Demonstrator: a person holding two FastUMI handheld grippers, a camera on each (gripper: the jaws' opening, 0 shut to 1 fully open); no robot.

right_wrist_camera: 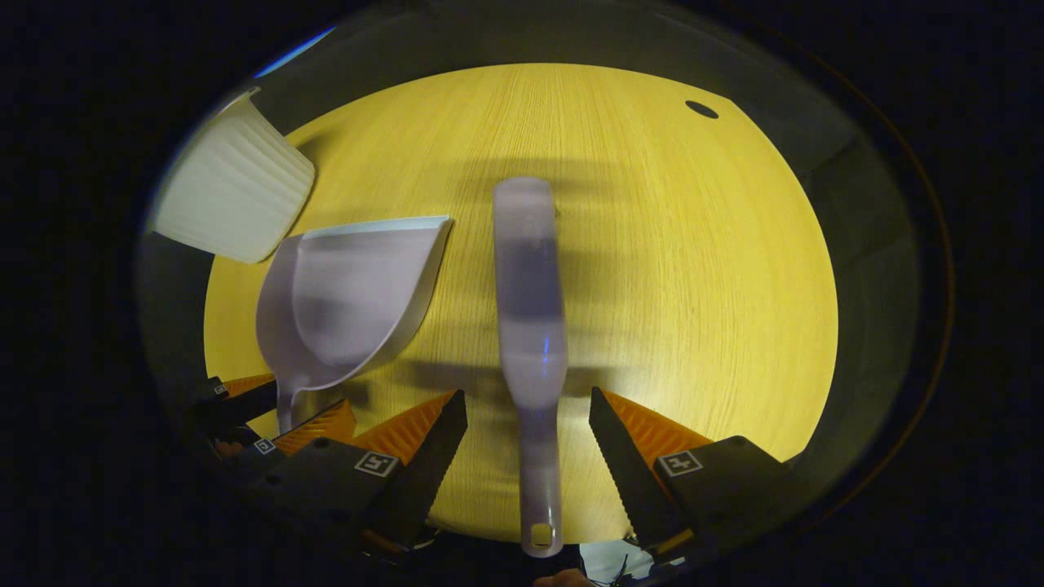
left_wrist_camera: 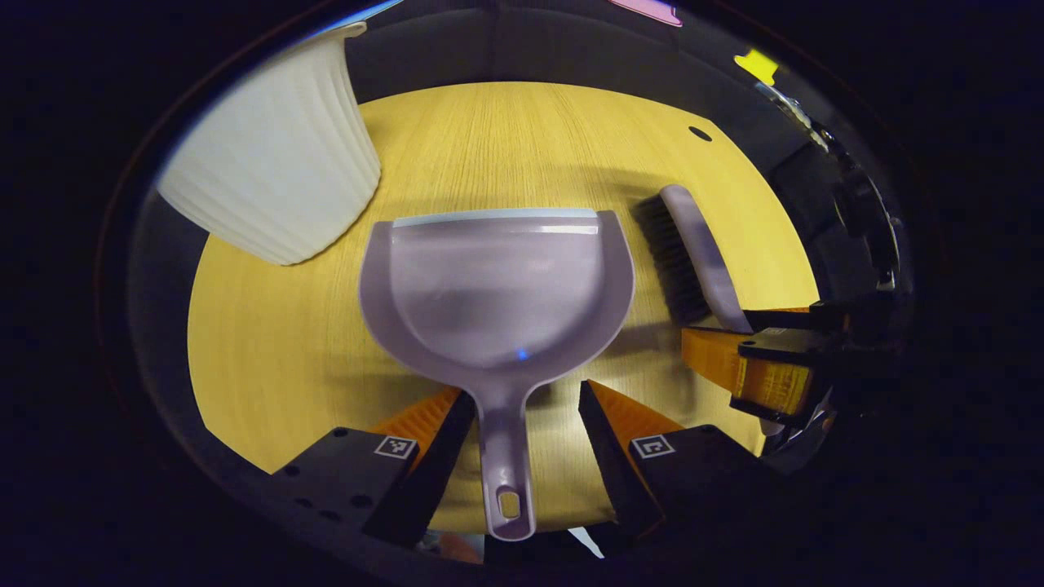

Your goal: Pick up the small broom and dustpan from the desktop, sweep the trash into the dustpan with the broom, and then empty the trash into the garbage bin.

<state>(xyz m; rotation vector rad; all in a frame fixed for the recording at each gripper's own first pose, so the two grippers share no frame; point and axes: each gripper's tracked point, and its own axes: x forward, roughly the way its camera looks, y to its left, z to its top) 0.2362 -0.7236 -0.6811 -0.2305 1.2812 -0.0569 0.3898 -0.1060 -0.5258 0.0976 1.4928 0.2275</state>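
A lilac dustpan lies flat on the wooden desktop, mouth facing away. Its handle runs back between the fingers of my left gripper, which stands open with a gap on each side. To its right lies the small broom, dark bristles facing the pan, with my right gripper at its handle end. In the right gripper view the broom lies lengthwise, its handle between the spread fingers of my open right gripper. The dustpan and left gripper sit at the left.
A white ribbed garbage bin stands at the desktop's far left edge, also seen as the bin in the right gripper view. A small dark hole marks the far right of the desktop. Bare wood stretches beyond the pan and broom.
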